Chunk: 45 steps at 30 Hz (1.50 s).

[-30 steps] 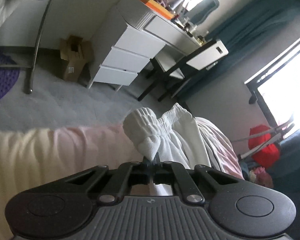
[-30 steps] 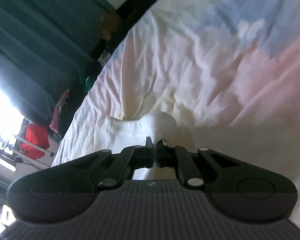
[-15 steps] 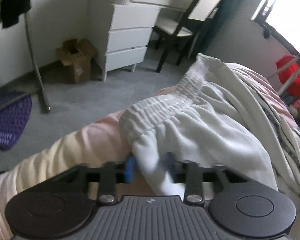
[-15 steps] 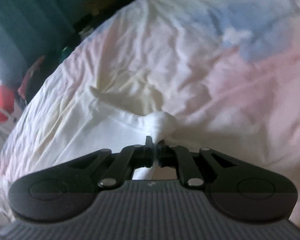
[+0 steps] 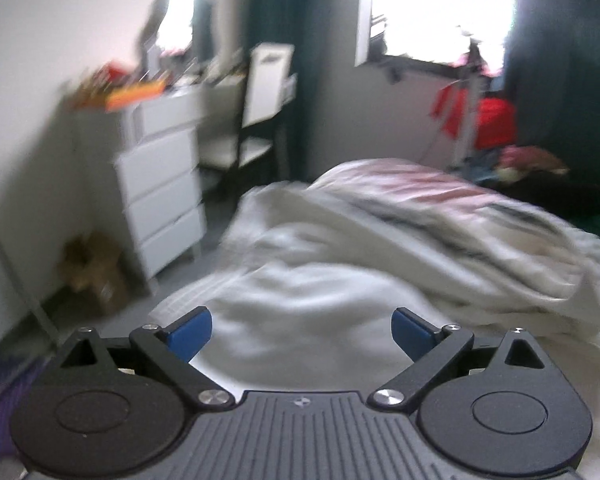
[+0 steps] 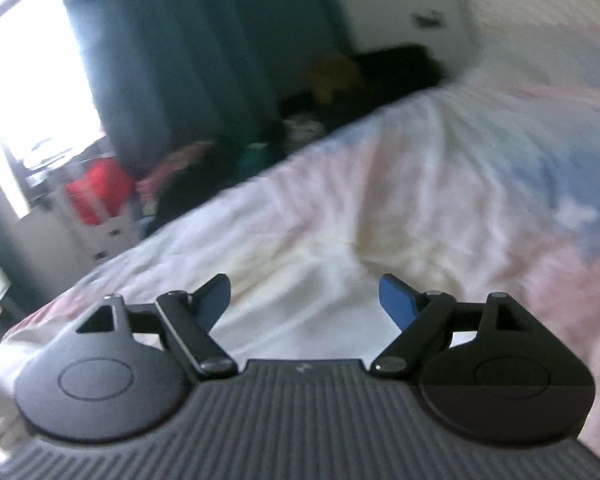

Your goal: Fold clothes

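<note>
We hold both hand-held grippers, left (image 5: 302,330) and right (image 6: 305,296), spread empty above the white crumpled garment (image 5: 308,304) mid-frame; fold stage unclear.

I see the white garment (image 5: 320,296) lying loose and rumpled on the bed, its ribbed waistband toward the bed's edge.

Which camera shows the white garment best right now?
The left wrist view: the white garment lies rumpled on the bed just beyond the open left claw. The right wrist view shows mainly the pastel bedsheet.
</note>
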Available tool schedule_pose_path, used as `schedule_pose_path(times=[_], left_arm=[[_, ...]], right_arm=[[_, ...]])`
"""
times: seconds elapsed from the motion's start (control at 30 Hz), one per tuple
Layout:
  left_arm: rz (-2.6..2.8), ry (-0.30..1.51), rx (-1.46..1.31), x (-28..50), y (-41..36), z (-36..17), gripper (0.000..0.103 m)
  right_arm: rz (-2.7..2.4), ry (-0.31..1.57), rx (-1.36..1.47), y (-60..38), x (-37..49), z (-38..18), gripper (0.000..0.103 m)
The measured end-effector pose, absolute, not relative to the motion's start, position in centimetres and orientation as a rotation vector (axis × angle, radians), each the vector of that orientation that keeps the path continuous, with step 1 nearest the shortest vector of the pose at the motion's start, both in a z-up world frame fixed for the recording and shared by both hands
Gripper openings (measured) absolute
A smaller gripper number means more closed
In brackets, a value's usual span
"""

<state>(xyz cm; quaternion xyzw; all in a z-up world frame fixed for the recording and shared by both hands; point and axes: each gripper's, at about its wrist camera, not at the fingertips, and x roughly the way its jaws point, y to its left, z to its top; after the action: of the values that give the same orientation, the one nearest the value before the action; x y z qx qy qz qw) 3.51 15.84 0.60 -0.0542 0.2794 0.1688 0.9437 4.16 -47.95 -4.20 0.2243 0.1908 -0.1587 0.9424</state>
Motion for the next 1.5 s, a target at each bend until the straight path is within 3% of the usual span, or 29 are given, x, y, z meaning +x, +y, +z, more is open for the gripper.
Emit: schedule_pose_path(times=[0.5,1.0,1.2,1.27,1.5], left_arm=[[-0.046,0.425,-0.018,5.2,-2.0,2.6,0.098],[-0.084,0.431,-0.016,6.1,-1.6,-0.9,0.098],[-0.095,0.43,-0.055,6.4,0.3,-1.8,0.098],[-0.102,0.428,-0.063,6.7,0.9,-2.3,0.098],[-0.114,0.412,-0.07,9.4,2.1,-4.8,0.098]], right_arm=[[0.102,0.284,0.316,-35.7,3.4,-1.5,0.083],[0.185,0.332,0.326,-32.2,6.5,-4.9,0.083],[0.301,0.5,0.454,-30.9,14.4,-7.2,0.084],[0.315,0.545,0.487,-30.1,18.1,-8.1,0.075],[0.278,0.663,0.657,-26.7,31.1,-13.3,0.069]])
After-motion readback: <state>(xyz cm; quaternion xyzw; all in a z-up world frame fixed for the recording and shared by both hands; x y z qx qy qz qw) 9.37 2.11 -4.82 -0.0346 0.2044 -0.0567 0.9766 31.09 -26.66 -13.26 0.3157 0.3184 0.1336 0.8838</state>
